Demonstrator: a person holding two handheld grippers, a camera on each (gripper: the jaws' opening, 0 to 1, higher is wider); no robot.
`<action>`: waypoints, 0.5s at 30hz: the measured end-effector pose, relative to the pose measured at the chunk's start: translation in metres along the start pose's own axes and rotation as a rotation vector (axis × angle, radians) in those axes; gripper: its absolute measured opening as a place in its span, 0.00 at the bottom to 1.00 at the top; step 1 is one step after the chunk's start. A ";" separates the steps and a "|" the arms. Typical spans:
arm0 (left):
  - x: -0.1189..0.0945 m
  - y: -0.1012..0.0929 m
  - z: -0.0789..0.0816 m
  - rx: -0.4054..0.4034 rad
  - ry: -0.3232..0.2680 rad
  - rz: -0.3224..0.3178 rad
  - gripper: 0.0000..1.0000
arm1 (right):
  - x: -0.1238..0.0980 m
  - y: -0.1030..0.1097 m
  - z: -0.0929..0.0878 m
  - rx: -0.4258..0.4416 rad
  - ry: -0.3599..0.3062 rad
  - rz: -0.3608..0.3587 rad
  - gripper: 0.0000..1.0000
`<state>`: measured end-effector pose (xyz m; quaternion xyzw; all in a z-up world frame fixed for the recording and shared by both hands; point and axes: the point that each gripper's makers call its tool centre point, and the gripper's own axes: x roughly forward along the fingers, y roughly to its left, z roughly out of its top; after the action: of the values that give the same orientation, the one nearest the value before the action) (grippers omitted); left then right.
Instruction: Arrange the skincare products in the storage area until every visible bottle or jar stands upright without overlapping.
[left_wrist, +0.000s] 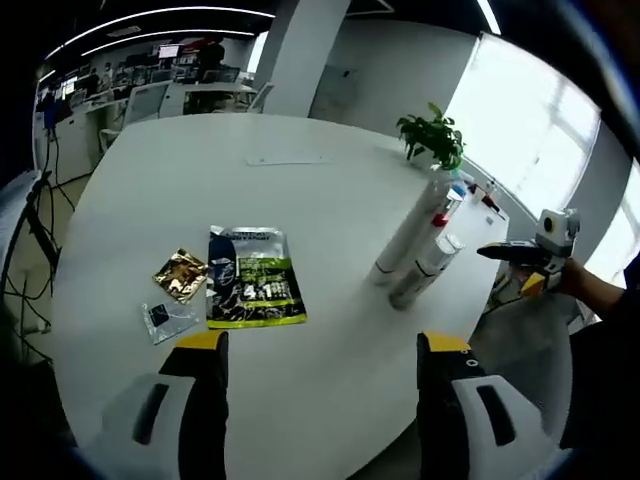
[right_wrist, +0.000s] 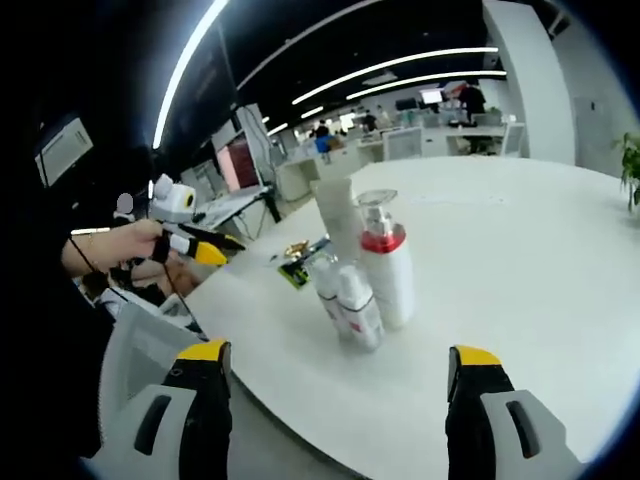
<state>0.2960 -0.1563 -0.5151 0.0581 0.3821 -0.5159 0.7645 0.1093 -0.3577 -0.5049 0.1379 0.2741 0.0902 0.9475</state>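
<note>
A cluster of skincare bottles stands upright near the table edge: a tall white tube (left_wrist: 408, 232) (right_wrist: 340, 215), a white pump bottle with a red collar (left_wrist: 446, 200) (right_wrist: 386, 268), and two small white-capped bottles (left_wrist: 428, 268) (right_wrist: 347, 298). They stand close together, and I cannot tell if they touch. My left gripper (left_wrist: 322, 345) is open over the near table edge, with nothing between its jaws; it also appears as the left gripper (right_wrist: 200, 248) held in a hand. My right gripper (right_wrist: 340, 355) is open short of the bottles, and the right gripper (left_wrist: 512, 254) hovers just off the table beside them.
On the round white table (left_wrist: 300, 190) lie a green-and-black packet (left_wrist: 254, 280), a gold sachet (left_wrist: 182, 272) and a small clear sachet (left_wrist: 165, 318). A potted plant (left_wrist: 432, 135) stands at the far edge. Office desks and chairs lie beyond.
</note>
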 end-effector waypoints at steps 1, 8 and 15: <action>0.001 0.001 0.000 0.003 0.004 0.003 0.69 | 0.000 0.001 0.000 0.000 0.000 -0.002 0.93; 0.014 0.017 -0.005 0.000 0.033 0.024 0.64 | 0.005 -0.005 -0.004 0.013 0.008 -0.007 0.92; 0.028 0.035 -0.009 0.003 0.071 0.050 0.60 | 0.008 -0.006 -0.006 0.024 0.019 -0.007 0.91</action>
<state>0.3260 -0.1567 -0.5499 0.0871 0.4069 -0.4946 0.7631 0.1131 -0.3596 -0.5159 0.1474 0.2849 0.0847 0.9434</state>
